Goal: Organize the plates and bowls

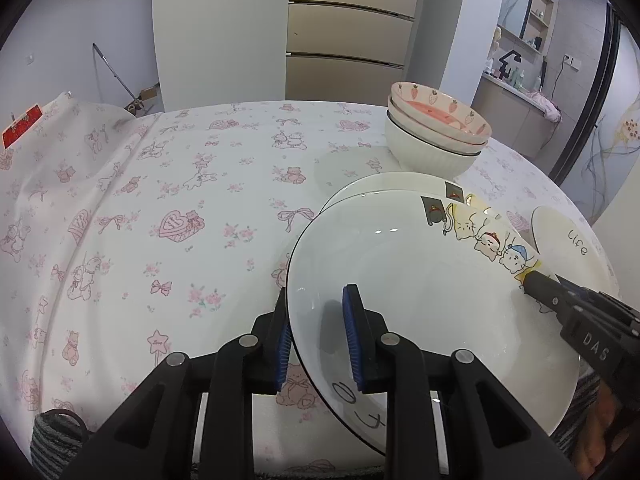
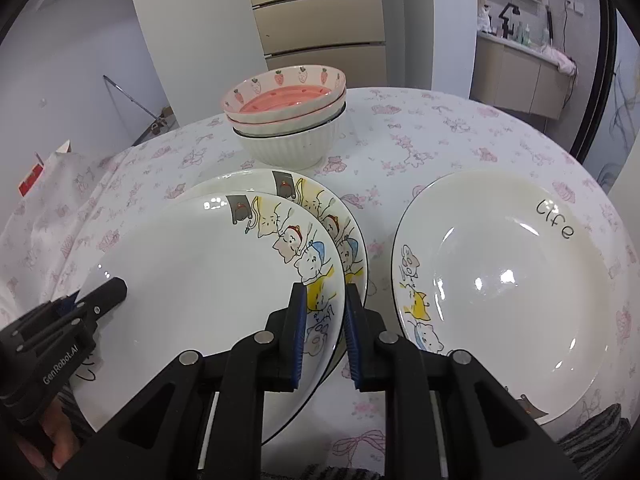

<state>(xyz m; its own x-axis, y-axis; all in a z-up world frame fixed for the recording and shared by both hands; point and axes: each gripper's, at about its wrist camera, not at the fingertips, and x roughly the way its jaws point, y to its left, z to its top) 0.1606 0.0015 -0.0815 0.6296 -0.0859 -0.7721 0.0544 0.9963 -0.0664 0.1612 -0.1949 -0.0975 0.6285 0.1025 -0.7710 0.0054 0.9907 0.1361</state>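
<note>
A white plate with cartoon cats is held by both grippers, above a matching plate on the table. My left gripper is shut on its left rim, one finger under and one over. My right gripper is shut on its right rim; it also shows in the left wrist view. A third plate marked "Life" lies to the right. A stack of bowls, pink strawberry bowls on a white ribbed bowl, stands behind.
The round table has a white cloth with pink bears and bows. A fridge and a white pillar stand behind it. A counter with a tap is at the far right.
</note>
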